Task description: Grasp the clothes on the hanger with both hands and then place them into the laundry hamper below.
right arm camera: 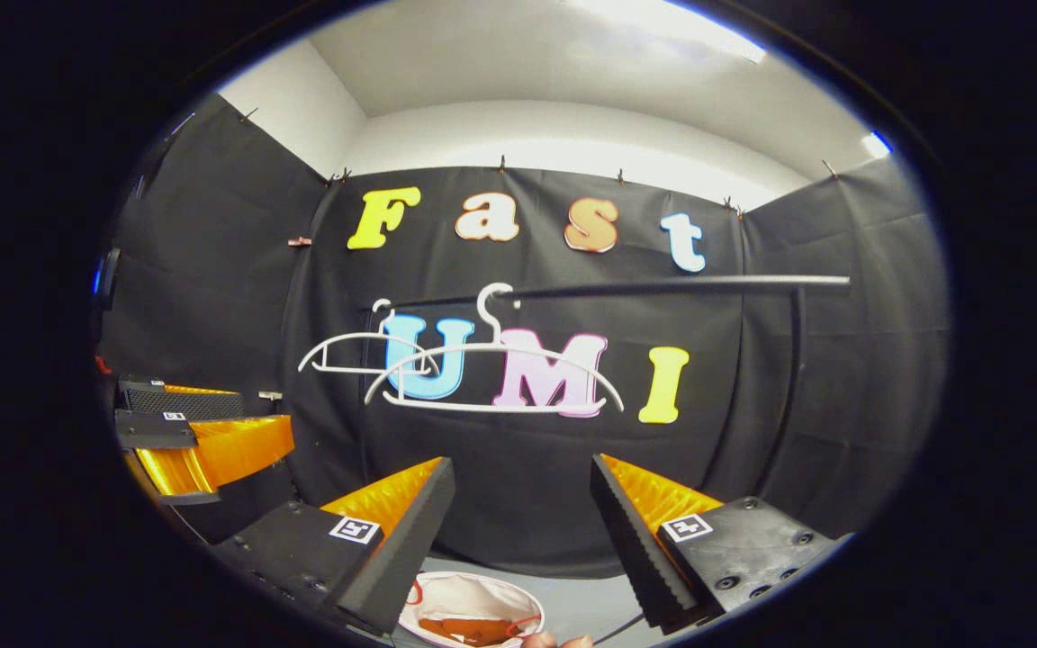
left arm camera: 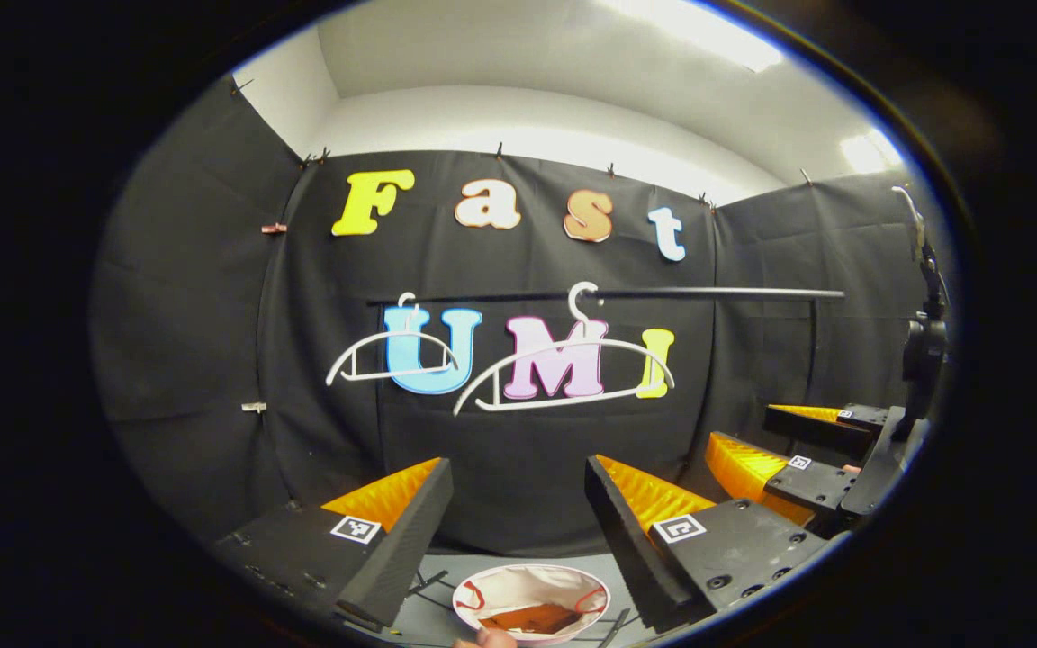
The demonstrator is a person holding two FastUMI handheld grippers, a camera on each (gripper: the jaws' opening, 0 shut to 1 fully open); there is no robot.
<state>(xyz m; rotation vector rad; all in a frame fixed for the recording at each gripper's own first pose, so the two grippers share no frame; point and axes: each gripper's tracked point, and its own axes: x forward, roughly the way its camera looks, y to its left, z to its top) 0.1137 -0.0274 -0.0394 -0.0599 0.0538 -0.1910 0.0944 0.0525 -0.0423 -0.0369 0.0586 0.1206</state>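
Booth with black cloth walls, white ceiling above, pale floor below.

Item 1, nearest: left tool [left arm camera: 518,504], fingers spread wide with nothing between them, raised toward the rail. Judged released because its load is already down.

Item 2: right tool [right arm camera: 523,504], likewise parted and empty, at the same height; it appears from the side at the right edge of the left gripper view, level with its partner. The pair side by side suits a two-handed job.

Item 3: laundry hamper [left arm camera: 532,601], white, round mouth with red trim, on the floor straight below both tools. Placed under the rail so a garment can drop directly in.

Item 4: clothes [left arm camera: 532,618], a brownish-orange piece lying inside the hamper. Part of a hand shows at the hamper's near rim; its purpose cannot be told.

Item 5: two white hangers, front hanger [left arm camera: 563,373] and rear hanger [left arm camera: 392,355], both bare, hooked on the rail.

Item 6, farthest: dark rail [left arm camera: 707,292], horizontal before the back wall.

Judgement: the task looks essentially finished.
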